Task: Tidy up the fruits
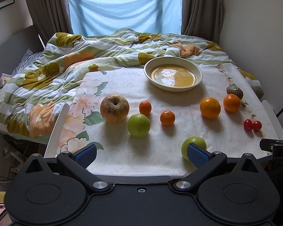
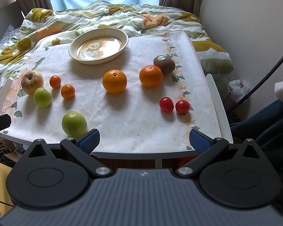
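Both claws, left claw (image 1: 141, 155) and right claw (image 2: 144, 141), hang wide open at the counter's (image 2: 141, 128) near edge (holding nothing); the far cream round dish (image 2: 120, 33) is empty.

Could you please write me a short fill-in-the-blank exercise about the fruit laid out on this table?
1. The shallow cream dish holds ____ pieces of fruit.
2. The brown kiwi with a green sticker touches a large ____ fruit.
3. The number of small red tomatoes lying side by side is ____.
4. The wrinkled yellow-red apple sits beside a round ____ fruit.

Missing words: no; orange; two; green
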